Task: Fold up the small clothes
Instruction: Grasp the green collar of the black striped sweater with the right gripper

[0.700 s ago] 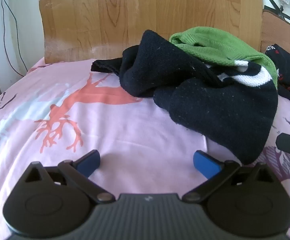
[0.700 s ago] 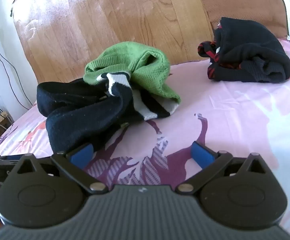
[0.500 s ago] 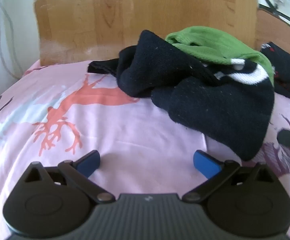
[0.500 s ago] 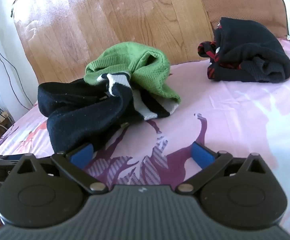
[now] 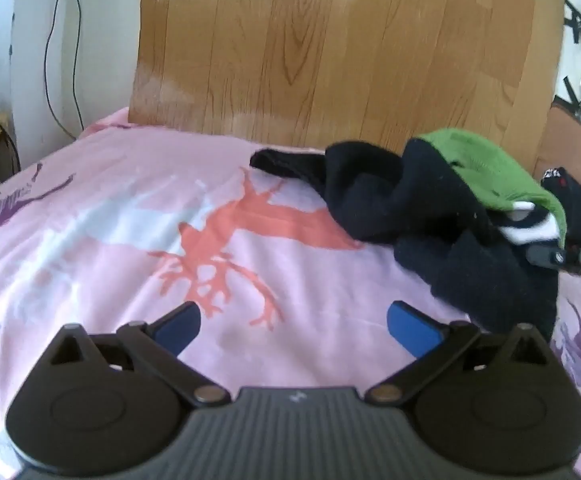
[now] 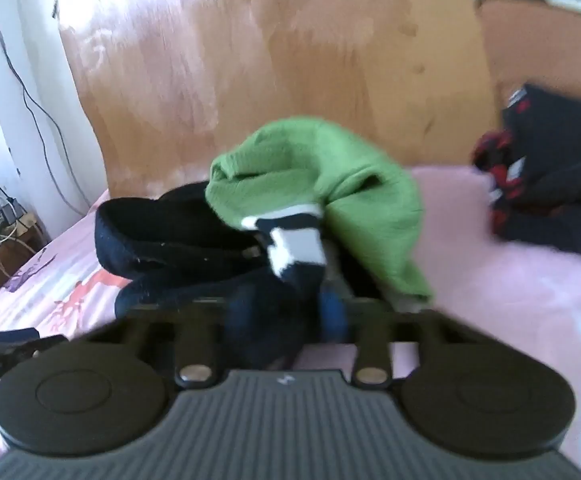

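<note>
While the right gripper [image 6: 286, 312] bites down on dark fabric, its blue pads [image 6: 332, 312] are drawn in close with a fold of the black sweater [image 6: 178, 240] pinched between them. That sweater lies crumpled on the pink sheet [image 6: 522, 292] toward the bed's head edge, just in front of the wooden headboard [image 6: 250, 60], and a green knit [image 6: 330, 184] is draped over the top of it, a white stripe [image 6: 296, 248] showing where the two meet. The view is blurred, so the exact edge being held is hard to make out.

Over on the other side, the left gripper [image 5: 292, 326] hovers wide apart above bare sheet, nothing between its pads [image 5: 410, 326], with the coral print [image 5: 230, 248] under it. From this camera the sweater [image 5: 410, 208] sits off toward the right side of the bed, the green knit [image 5: 490, 172] riding on its far side. The tip of the right gripper [image 5: 570, 260] pokes in at the right, against the sweater.

Farther along, by the bed's right head corner, a second dark garment with red trim [image 6: 550, 176] rests in its own heap, well apart from the pile. Cables [image 5: 62, 40] hang down the wall at left.
</note>
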